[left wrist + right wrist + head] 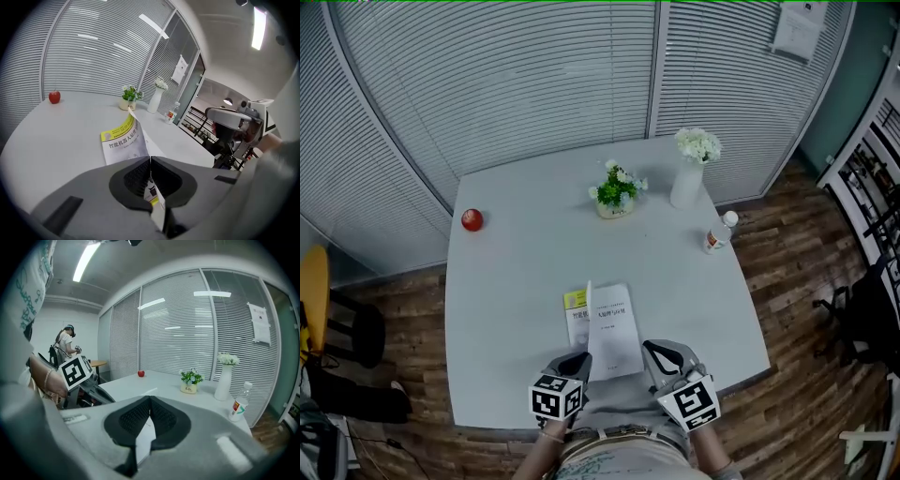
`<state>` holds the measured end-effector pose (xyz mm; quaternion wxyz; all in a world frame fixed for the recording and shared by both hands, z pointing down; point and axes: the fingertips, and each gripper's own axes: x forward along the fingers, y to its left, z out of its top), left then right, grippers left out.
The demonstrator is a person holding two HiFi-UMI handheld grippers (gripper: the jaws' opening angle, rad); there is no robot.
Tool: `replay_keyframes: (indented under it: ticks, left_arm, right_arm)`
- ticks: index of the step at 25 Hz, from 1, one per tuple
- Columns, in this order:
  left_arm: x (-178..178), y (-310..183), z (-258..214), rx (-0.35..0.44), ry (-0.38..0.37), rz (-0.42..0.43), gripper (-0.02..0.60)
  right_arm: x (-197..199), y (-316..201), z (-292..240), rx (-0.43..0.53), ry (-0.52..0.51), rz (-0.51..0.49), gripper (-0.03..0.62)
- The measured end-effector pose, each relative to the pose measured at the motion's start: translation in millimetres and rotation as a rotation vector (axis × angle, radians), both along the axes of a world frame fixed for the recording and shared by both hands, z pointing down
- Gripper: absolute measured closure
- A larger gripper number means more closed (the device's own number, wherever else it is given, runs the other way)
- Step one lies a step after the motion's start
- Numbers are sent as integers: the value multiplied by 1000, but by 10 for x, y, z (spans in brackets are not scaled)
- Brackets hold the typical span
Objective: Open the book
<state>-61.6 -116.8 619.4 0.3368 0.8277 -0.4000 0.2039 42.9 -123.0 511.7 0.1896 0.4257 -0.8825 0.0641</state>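
The book (pixel 614 330) lies near the front edge of the white table (pixel 511 281), its yellow and white cover (pixel 123 143) raised on edge from the left side. At the book's near left corner my left gripper (pixel 578 362) is shut on the lower edge of that cover, and the thin sheet shows between the closed jaws (pixel 150 163). My right gripper (pixel 654 352) is at the book's near right corner, shut on a white page (pixel 144 437) that runs between its pads (pixel 150 401).
A red apple (pixel 472 219) sits at the table's left edge. A small potted plant (pixel 616 192), a white vase of flowers (pixel 688 178) and a plastic bottle (pixel 719 234) stand at the back and right. A person stands far off (pixel 65 345).
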Motion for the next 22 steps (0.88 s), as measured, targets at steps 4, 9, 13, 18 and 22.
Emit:
replay_keyframes:
  ticks: [4, 9, 13, 18, 22]
  left_arm:
    - [-230, 8, 19, 1, -4, -48, 578]
    - [-504, 57, 93, -16, -6, -95, 578]
    - [-671, 70, 142, -25, -14, -122, 578]
    - [-825, 76, 203, -43, -12, -149, 578]
    - [-915, 63, 234, -48, -14, -168, 578]
  right_arm:
    - [-57, -11, 8, 3, -3, 9, 591]
    - [-135, 5, 48, 0, 7, 4, 591]
    - [-203, -15, 69, -3, 12, 0, 591]
    - [-311, -59, 93, -9, 11, -12, 591]
    - [-357, -84, 98, -13, 19, -25, 591]
